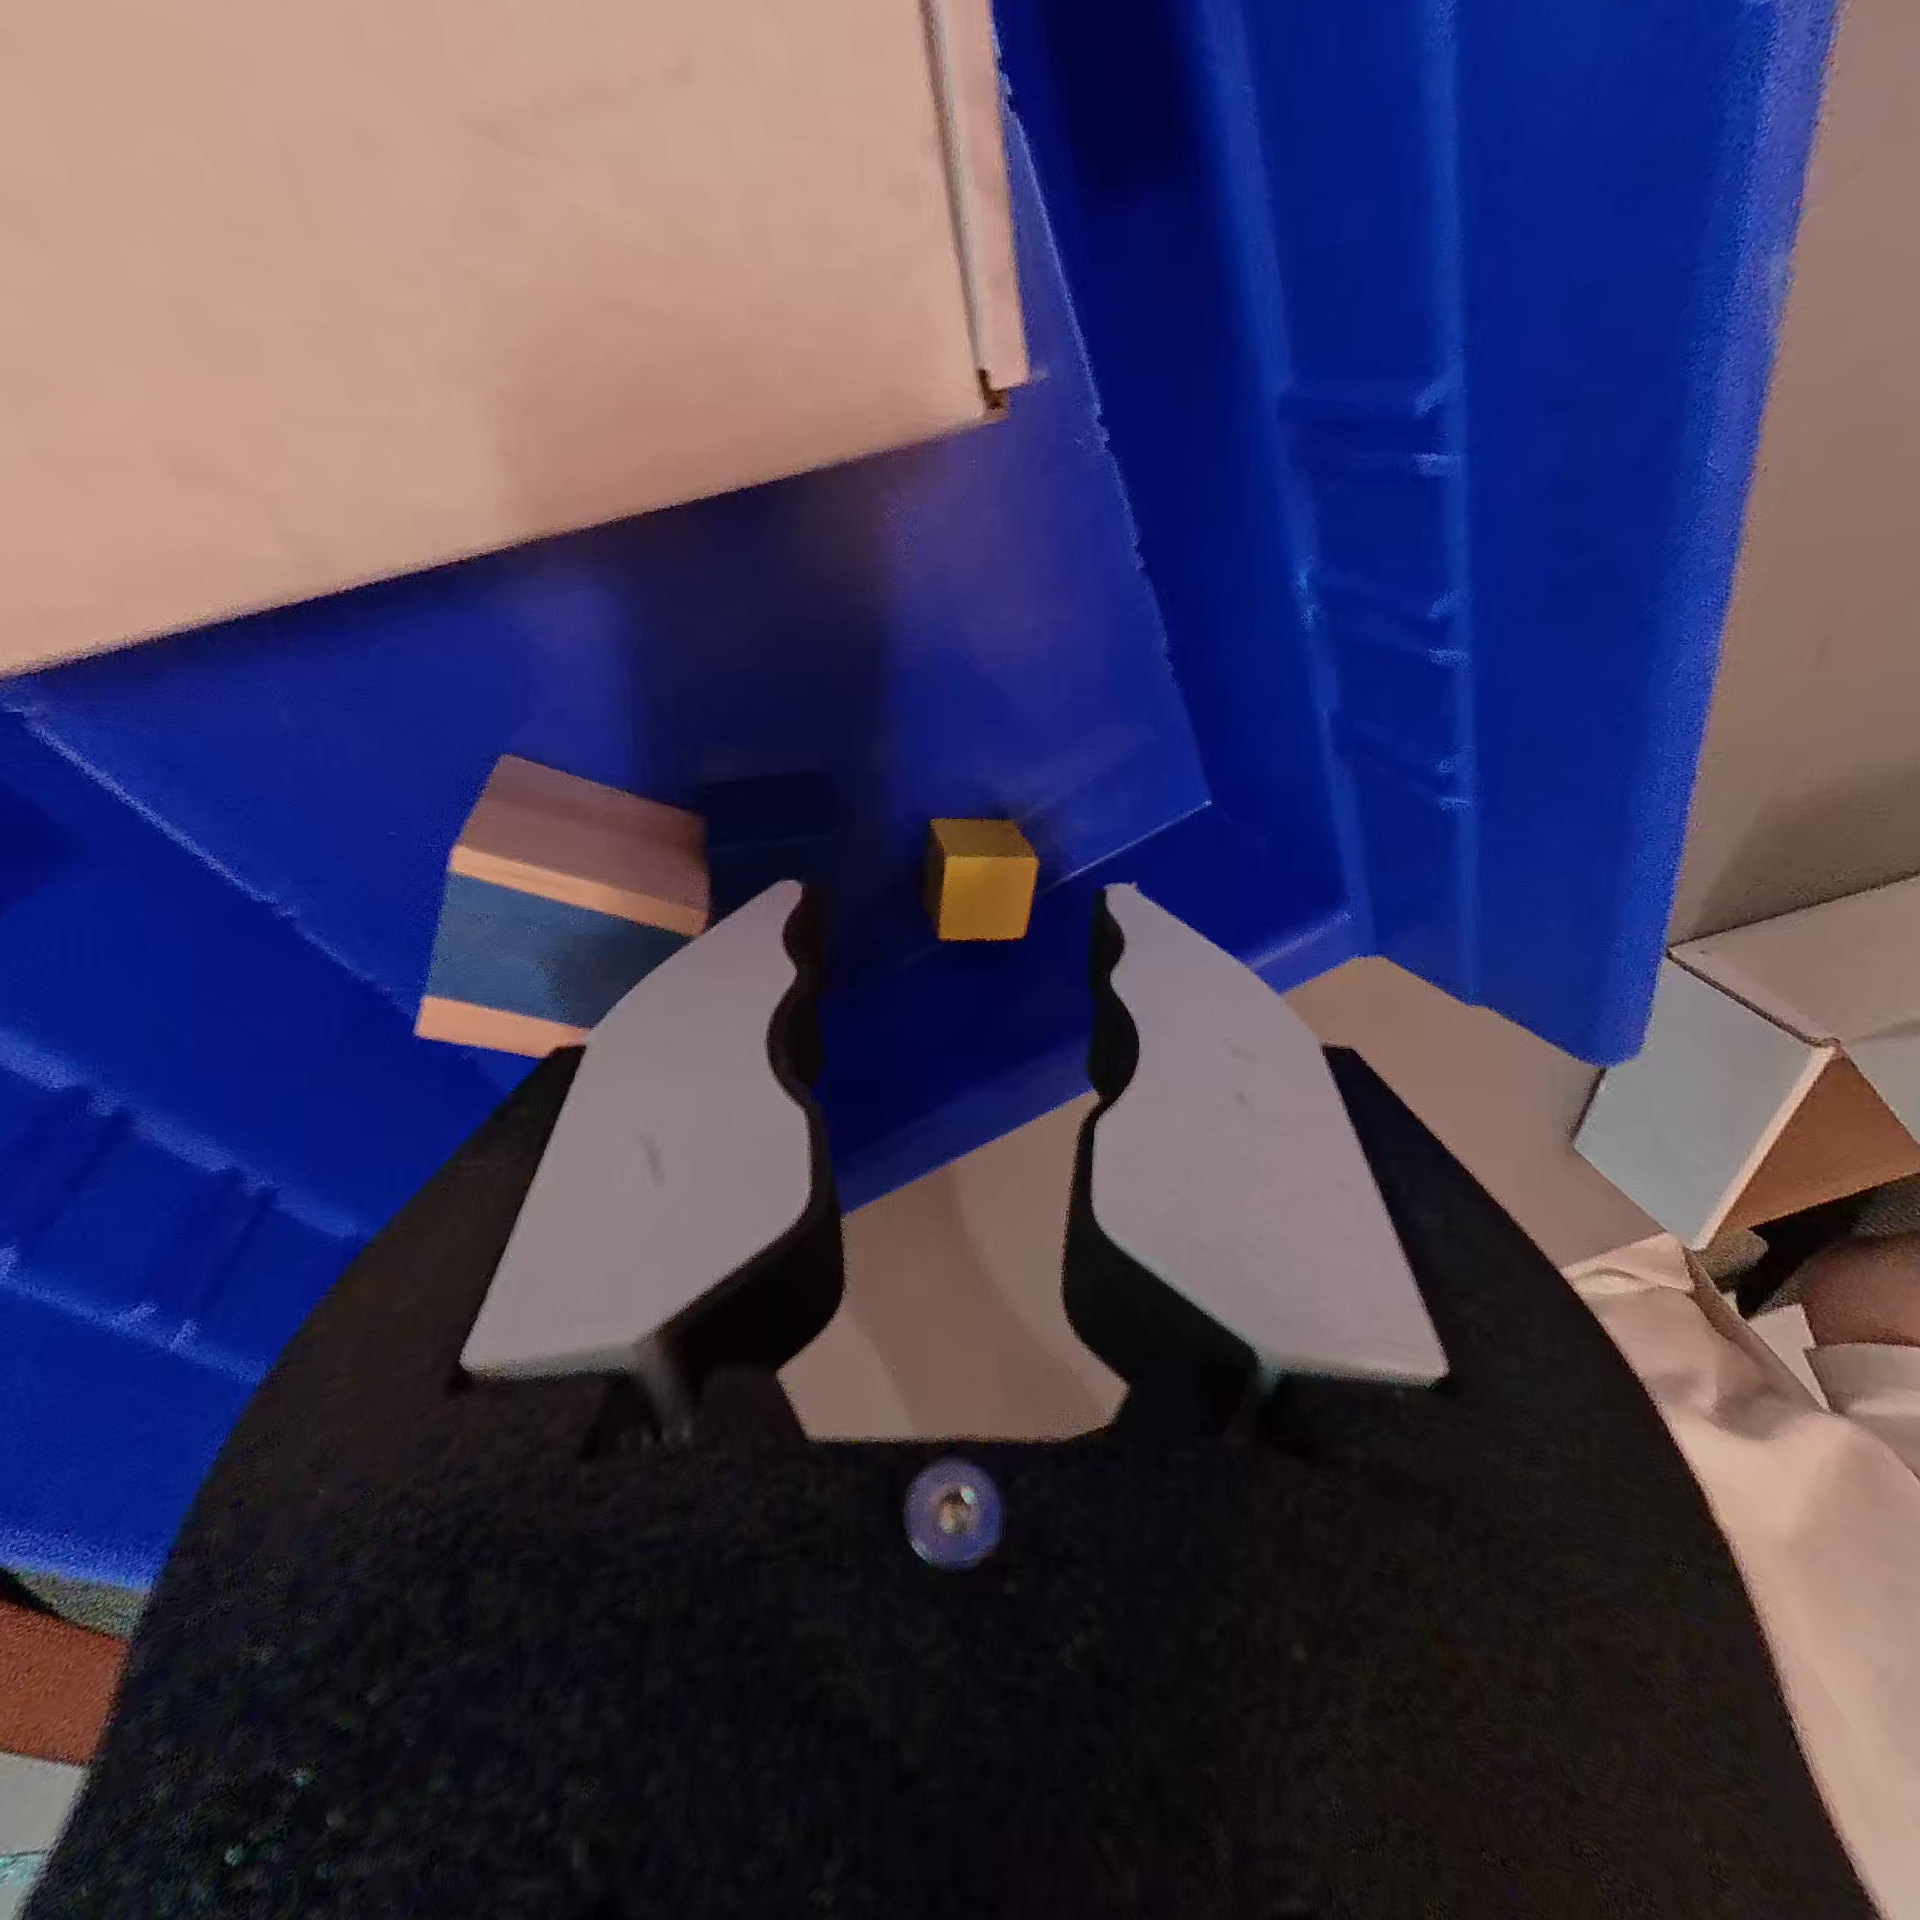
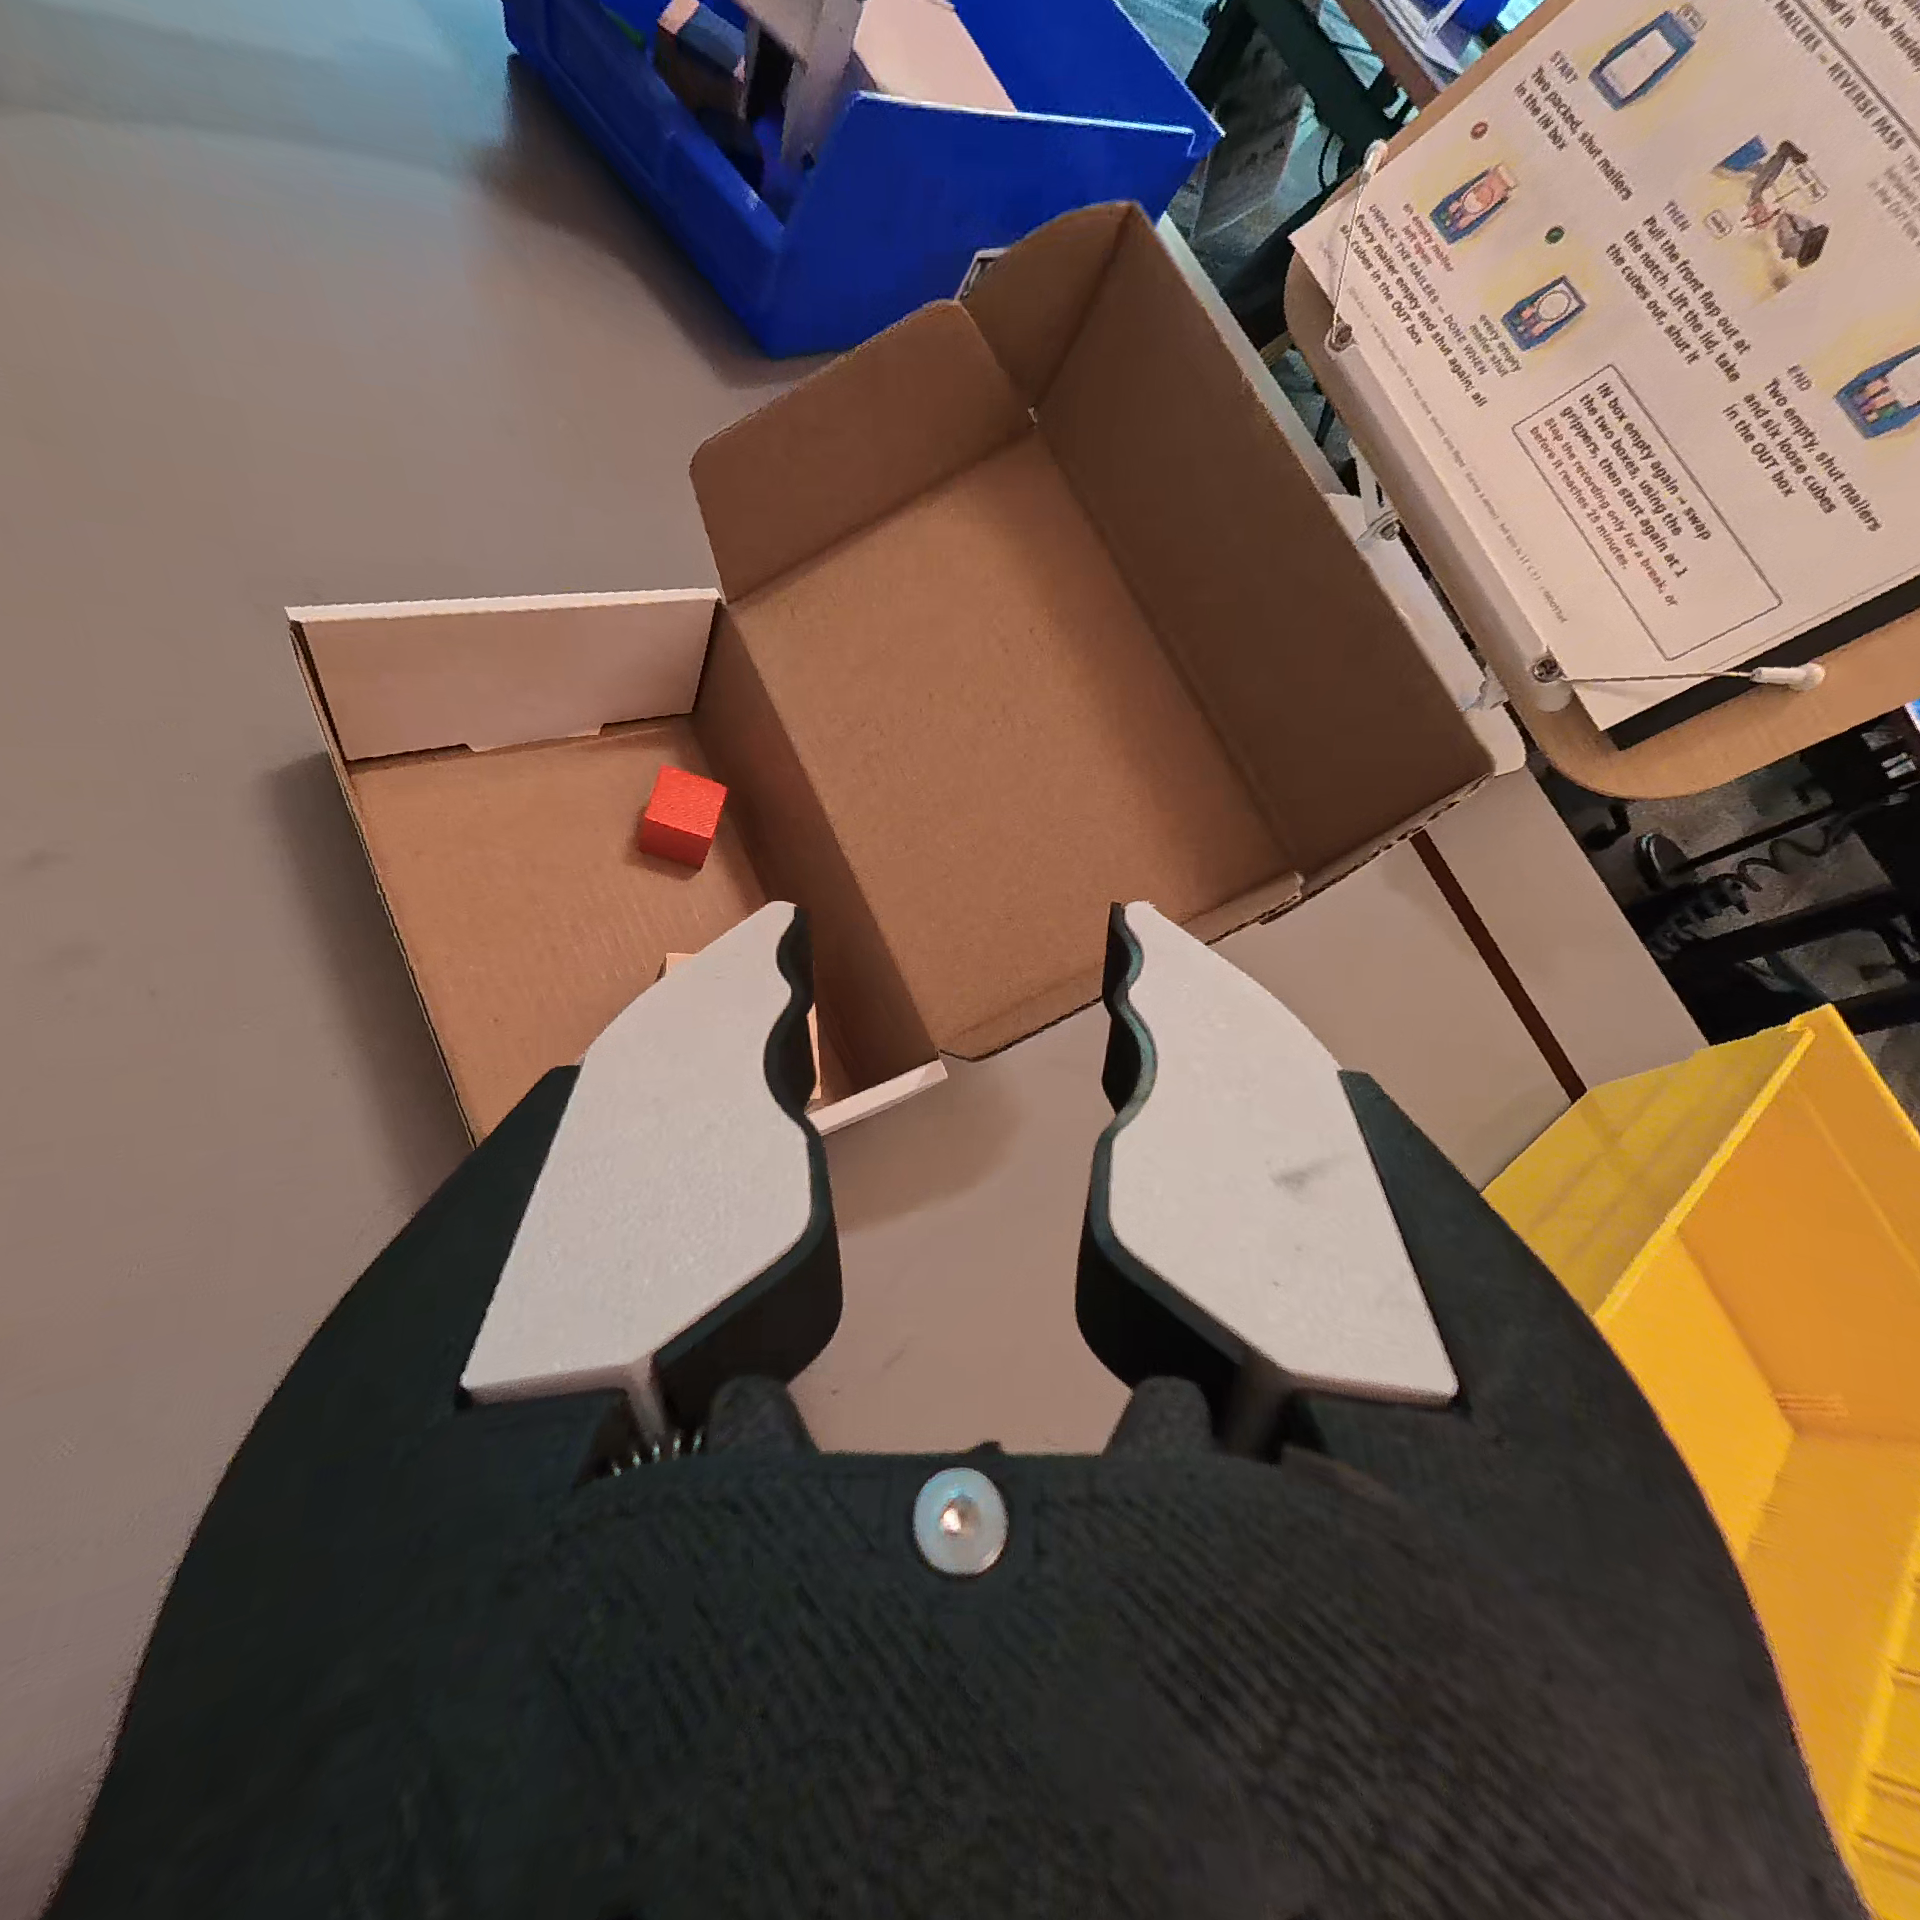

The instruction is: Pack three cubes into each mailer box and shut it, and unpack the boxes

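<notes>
In the left wrist view my left gripper is open and empty inside a blue bin. A small yellow cube lies on the bin floor just beyond the fingertips. A wood-and-blue block lies to its left, with a dark blue cube between them. A shut mailer box leans in the bin above. In the right wrist view my right gripper is open and empty above an open mailer box with its lid raised. A red cube lies inside it.
A yellow bin stands at the right in the right wrist view. The blue bin sits at the far side of the grey table. A printed instruction sheet on a stand is at the upper right. The grippers' ends are close to 40 cm from one another. The right gripper is farther from the wood-and-blue block, some 45 cm, than the left, some 4 cm. It is also in sight in the right wrist view. The left gripper is farther from the red cube, some 30 cm, than the right, some 12 cm.
</notes>
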Action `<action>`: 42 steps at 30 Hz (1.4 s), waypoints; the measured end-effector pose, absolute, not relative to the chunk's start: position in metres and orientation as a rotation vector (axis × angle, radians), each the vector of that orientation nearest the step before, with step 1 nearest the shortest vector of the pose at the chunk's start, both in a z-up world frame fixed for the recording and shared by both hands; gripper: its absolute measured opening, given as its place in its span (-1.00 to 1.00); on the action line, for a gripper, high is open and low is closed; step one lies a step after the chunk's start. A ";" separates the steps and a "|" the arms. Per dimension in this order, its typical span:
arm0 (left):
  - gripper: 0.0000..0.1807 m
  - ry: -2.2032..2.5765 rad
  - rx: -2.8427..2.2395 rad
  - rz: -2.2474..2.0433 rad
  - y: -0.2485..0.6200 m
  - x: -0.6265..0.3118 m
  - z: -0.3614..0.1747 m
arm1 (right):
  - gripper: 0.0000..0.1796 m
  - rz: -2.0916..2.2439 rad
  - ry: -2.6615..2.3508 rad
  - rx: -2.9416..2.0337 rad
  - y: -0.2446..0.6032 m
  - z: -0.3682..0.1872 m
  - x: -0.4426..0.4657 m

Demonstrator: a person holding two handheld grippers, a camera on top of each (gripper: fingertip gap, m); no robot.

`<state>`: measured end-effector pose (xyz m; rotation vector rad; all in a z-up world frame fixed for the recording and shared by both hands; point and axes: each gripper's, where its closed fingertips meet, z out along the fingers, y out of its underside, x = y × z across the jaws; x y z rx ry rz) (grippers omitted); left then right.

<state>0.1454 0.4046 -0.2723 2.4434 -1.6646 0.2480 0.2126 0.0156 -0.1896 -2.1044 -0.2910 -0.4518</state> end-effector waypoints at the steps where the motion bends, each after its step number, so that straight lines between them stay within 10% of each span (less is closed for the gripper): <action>1: -0.46 -1.667 2.455 0.243 0.407 0.145 -0.271 | -0.40 -0.455 -0.296 -2.105 0.016 -0.190 0.213; 35: -0.70 -3.154 0.932 -0.494 0.443 0.137 -0.288 | -0.33 -0.537 -0.337 -2.189 0.009 -0.207 0.223; 42: -0.71 -3.302 1.432 0.523 0.382 0.179 -0.193 | -0.33 -0.385 -0.263 -2.045 0.016 -0.181 0.209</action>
